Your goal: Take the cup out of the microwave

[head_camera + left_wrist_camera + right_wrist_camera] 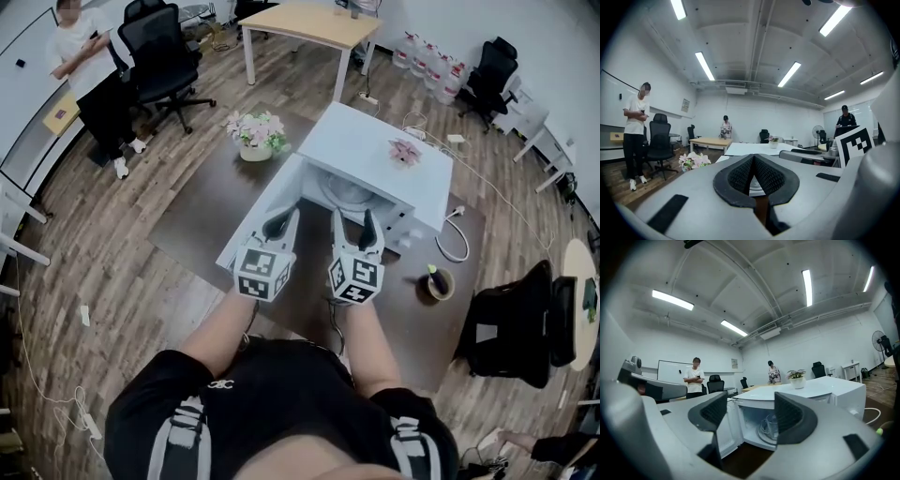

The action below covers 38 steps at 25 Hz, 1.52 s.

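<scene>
A white microwave point(375, 150) stands on the dark table point(197, 206) with its door point(258, 220) swung open to the left. In the right gripper view a clear glass cup point(769, 425) sits on the turntable inside the microwave point(825, 387), straight ahead between the jaws. My right gripper point(354, 223) point(750, 414) is open with nothing between its fingers, just in front of the cavity. My left gripper point(281, 221) point(753, 158) is shut and empty, beside the open door. The head view does not show the cup clearly.
A small potted pink flower point(405, 150) stands on top of the microwave. A flower pot point(255, 136) is on the table to the left, and a round holder point(439, 281) and a white cable point(455, 239) to the right. A person point(89, 75) and office chairs point(159, 56) stand beyond.
</scene>
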Available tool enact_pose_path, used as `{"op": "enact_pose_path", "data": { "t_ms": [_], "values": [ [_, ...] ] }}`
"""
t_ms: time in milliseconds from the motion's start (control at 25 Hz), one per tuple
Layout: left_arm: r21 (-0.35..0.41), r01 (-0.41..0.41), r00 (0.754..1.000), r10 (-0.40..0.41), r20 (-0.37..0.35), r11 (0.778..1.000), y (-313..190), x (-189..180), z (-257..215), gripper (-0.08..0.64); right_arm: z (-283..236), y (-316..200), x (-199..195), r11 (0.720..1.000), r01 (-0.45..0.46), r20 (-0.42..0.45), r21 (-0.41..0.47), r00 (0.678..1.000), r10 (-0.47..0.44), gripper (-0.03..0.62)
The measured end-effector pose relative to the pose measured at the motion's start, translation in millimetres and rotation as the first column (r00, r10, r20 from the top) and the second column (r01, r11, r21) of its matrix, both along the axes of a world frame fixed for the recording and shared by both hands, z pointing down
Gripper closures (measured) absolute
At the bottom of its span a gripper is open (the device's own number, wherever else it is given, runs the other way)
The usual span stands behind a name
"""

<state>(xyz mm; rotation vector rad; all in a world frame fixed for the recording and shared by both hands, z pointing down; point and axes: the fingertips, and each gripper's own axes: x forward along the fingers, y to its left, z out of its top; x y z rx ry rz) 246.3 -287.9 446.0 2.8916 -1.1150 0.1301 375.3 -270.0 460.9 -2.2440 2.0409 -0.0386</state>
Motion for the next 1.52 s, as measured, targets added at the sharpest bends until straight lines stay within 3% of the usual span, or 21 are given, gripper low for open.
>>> {"op": "enact_pose_path", "data": {
  "t_ms": [120, 280, 440, 720, 1520],
  "values": [
    [-0.008, 0.014, 1.0, -0.014, 0.008, 1.0, -3, -1, 4, 0.566, 11, -12, 5, 1.0, 0.011, 0.015, -0.017, 1.0, -0.01, 0.163],
    [-0.023, 0.038, 0.999, -0.038, 0.017, 0.999, -7, -1, 12, 0.566, 30, -25, 17, 0.998, -0.002, 0.021, -0.059, 1.0, 0.004, 0.098],
    [-0.035, 0.06, 0.998, -0.059, 0.03, 0.998, -12, 2, 22, 0.566, 58, -41, 30, 0.994, -0.032, 0.003, -0.109, 0.999, 0.033, 0.089],
    [-0.066, 0.104, 0.993, -0.1, 0.059, 0.992, -19, 5, 40, 0.566, 100, -73, 56, 0.971, -0.174, -0.07, -0.163, 0.984, 0.165, 0.092],
    [-0.124, 0.143, 0.985, -0.13, 0.111, 0.982, -43, 9, 83, 0.566, 189, -172, 98, 0.915, -0.211, -0.03, -0.344, 0.976, 0.214, 0.097]
  ]
}}
